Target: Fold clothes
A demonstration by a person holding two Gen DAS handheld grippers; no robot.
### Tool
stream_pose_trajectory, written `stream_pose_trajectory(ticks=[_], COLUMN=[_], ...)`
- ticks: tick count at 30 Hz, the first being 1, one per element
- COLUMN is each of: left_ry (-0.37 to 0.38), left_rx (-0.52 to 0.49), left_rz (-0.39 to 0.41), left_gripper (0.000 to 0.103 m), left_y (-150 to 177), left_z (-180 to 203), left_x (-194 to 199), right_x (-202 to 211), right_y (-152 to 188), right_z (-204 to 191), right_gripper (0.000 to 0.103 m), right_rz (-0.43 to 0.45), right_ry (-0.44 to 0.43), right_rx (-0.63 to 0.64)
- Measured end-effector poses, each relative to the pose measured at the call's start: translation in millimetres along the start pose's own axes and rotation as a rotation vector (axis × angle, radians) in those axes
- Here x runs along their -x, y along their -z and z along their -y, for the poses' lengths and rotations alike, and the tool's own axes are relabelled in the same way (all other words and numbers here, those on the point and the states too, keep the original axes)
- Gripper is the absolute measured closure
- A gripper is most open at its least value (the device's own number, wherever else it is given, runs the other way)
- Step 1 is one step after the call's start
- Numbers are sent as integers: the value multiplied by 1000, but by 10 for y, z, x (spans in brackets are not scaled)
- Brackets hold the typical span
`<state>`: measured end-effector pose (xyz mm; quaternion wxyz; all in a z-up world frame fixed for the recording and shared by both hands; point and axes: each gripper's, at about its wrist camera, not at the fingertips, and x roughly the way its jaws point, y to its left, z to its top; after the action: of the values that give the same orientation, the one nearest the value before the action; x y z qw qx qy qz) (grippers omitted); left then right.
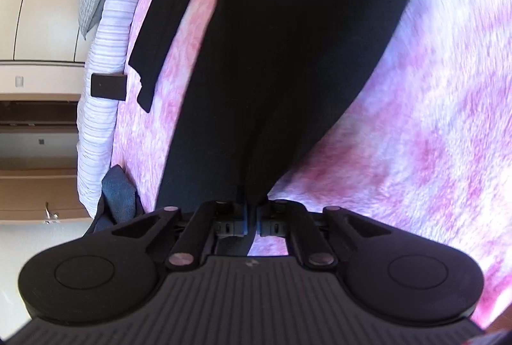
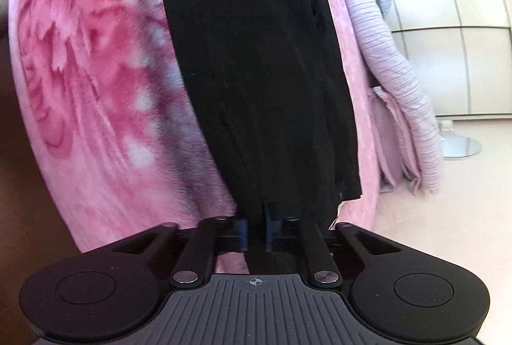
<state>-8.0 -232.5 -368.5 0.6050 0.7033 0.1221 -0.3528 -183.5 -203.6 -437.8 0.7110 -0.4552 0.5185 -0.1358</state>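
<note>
The black garment [image 1: 288,50] lies stretched on the pink blanket [image 1: 432,121] of the bed, its long axis running straight away from both grippers. Left gripper [image 1: 251,210] and right gripper [image 2: 255,226] each have fingers pinching the near edge of the cloth, approx. side by side. Next move, I think: carry this edge forward along that axis.

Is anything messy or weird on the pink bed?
Nothing looks broken or spilled. The black garment lies on the pink blanket, and both the left gripper and right gripper pinch its near edge.
</note>
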Motion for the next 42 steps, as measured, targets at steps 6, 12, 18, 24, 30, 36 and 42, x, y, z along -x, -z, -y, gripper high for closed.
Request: stream_pose_trajectory(ticks=[6,12,18,24,30,36,42], left_ry=[20,57,190,337,405,491,480], left_rx=[0,-40,-103,-160,-244,-284,-226], left_rz=[4,4,22,27,17,-18,-69], left_gripper=[100,100,100,100,100,100,100], left_y=[-156,-541,-1109,-1671,-2197,-2455,-2914], left_z=[-759,-1769,-2710,-3156,-3193,-3470,-3441], left_x=[513,705,251,-711,-1455,-1611,-2002], right_x=[304,572,210,-595,-1426,-1555,-1980], right_y=[-19,-139,-299,-562,-706,-641,-587], right_z=[795,1707,2536,3133,3386,3594,3780], right_gripper=[98,98,98,98,98,98,98], right_rz=[36,98,84,-1,-81,-78,-67], right_ry=[-111,-248,-378,-489,-594,-701,-769], right_rx=[-54,-18,72,44,-22,-50,-126])
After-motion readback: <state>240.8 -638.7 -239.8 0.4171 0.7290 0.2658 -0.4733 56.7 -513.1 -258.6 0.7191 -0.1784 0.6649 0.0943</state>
